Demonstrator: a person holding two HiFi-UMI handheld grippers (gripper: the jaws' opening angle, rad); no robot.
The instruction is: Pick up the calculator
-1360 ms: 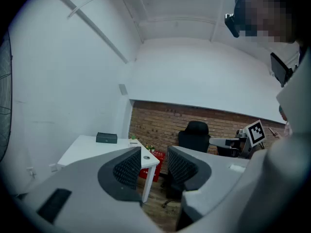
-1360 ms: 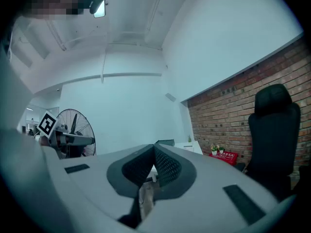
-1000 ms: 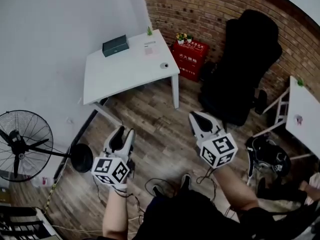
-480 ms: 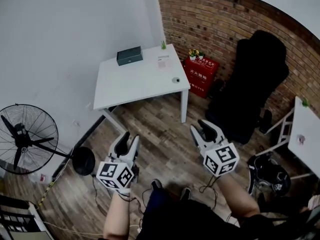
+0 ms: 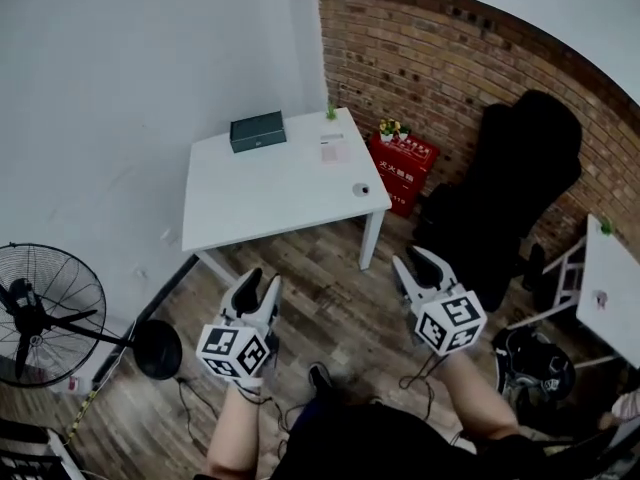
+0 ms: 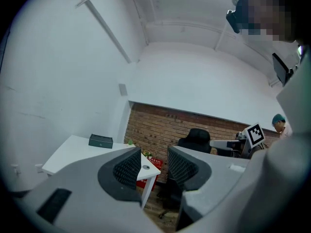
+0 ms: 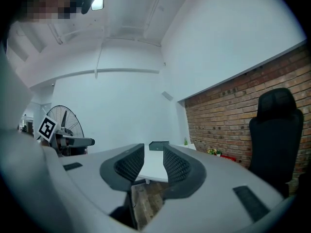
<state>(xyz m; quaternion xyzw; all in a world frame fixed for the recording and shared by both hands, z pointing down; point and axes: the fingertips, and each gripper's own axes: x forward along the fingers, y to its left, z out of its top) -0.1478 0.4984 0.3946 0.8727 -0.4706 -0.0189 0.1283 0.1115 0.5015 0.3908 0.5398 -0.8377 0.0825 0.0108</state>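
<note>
Two grippers hover over the wooden floor (image 5: 330, 288), well short of the white counter (image 5: 270, 193). We see the left gripper (image 5: 258, 280) with fingers spread and empty. The right gripper (image 5: 417, 258) has fingers just opening, nothing between them. The calculator (image 5: 333, 150), seemingly the flat pale item, lies near the counter's far edge.
</note>
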